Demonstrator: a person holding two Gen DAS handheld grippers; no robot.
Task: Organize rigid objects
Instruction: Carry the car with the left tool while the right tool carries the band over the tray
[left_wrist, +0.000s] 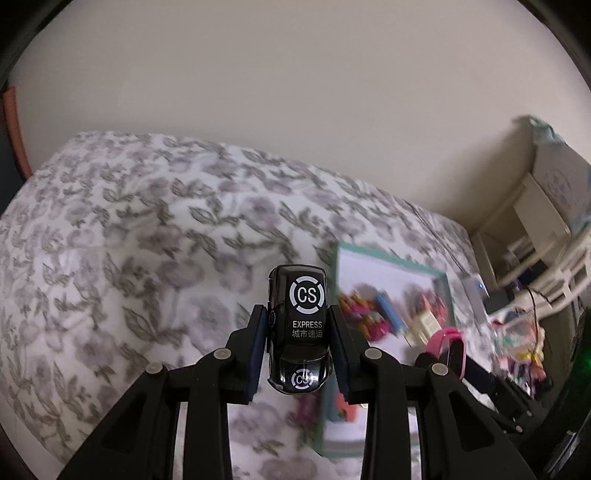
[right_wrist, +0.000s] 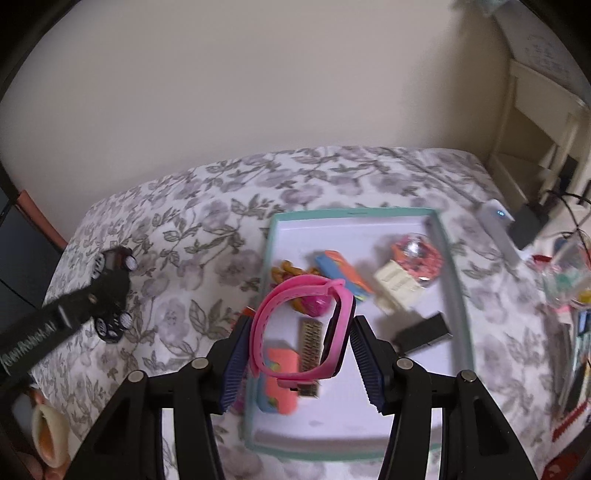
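My left gripper (left_wrist: 297, 325) is shut on a black toy van (left_wrist: 300, 328) marked "CS EXPRESS", held above the floral bedspread, left of the tray. The van's underside and wheels (right_wrist: 112, 291) show in the right wrist view at the far left. My right gripper (right_wrist: 300, 332) is shut on a pink kids' smartwatch (right_wrist: 303, 328), held over the near part of a teal-rimmed white tray (right_wrist: 454, 280). The watch also shows in the left wrist view (left_wrist: 448, 345). The tray (left_wrist: 399, 264) holds several small toys, among them a blue and orange block (right_wrist: 343, 273) and a cream block (right_wrist: 397, 286).
The floral bedspread (right_wrist: 192, 229) covers the bed, with a plain wall behind. A white power bank (right_wrist: 496, 229) and black cables lie at the right. Cream shelving (right_wrist: 535, 122) stands at the far right, with a clutter of small items (right_wrist: 569, 280) below it.
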